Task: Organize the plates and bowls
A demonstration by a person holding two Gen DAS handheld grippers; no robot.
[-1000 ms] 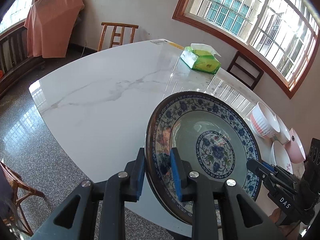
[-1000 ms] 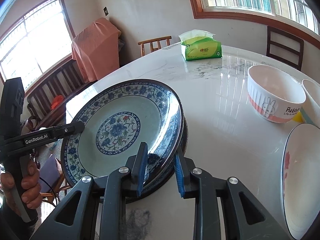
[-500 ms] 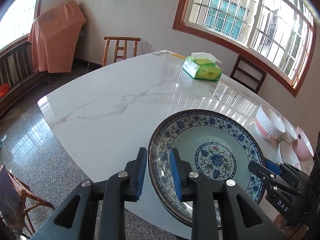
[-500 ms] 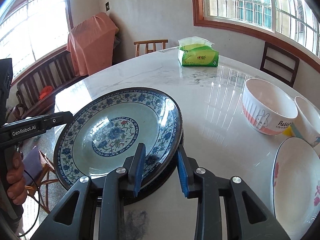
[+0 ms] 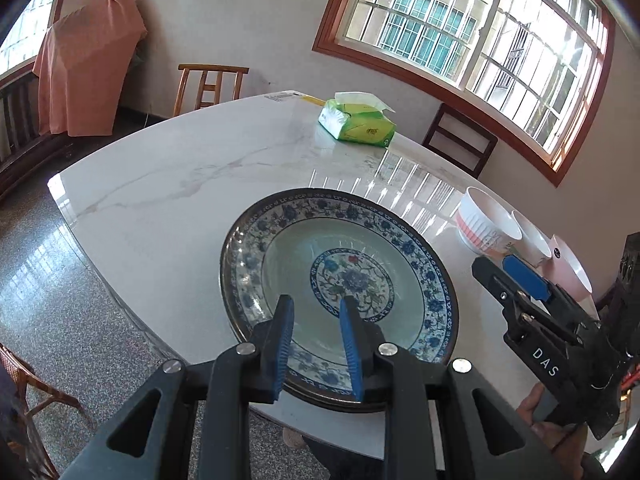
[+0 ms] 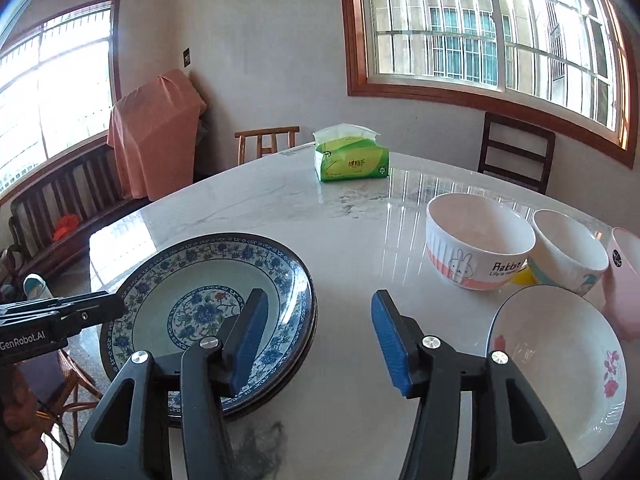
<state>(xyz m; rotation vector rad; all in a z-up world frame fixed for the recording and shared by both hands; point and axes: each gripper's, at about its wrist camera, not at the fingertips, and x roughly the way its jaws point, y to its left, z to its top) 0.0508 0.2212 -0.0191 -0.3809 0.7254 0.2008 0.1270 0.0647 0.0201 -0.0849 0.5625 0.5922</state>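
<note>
Left wrist view. Blue plate: round, deep, pale green well, blue floral centre medallion, blue-and-white floral band on the rim, dark edge. Lies flat near the near edge of the marble table; whether another plate sits under it cannot be told here. Left gripper: blue pads parted, above the plate's near rim, holding nothing. Right gripper: at the right, off the plate; spread of its fingers cannot be told from here. Three bowls in a row at the right: rabbit bowl, white with pink base; second white bowl touching it; pink bowl behind the right gripper. Tissue pack, green, far side of the table.

Right wrist view. Blue plate: sits on a second dark-edged plate of like size, whose rim shows below it at the right; the stack is at the table's left near edge. Right gripper: fingers wide apart, empty; left pad over the plate's right rim, right pad over bare table. Left gripper: tip at the plate's left rim. White plate: red flower print, flat, at the right. Rabbit bowl, second bowl and pink bowl behind it. Tissue pack further back.
</note>
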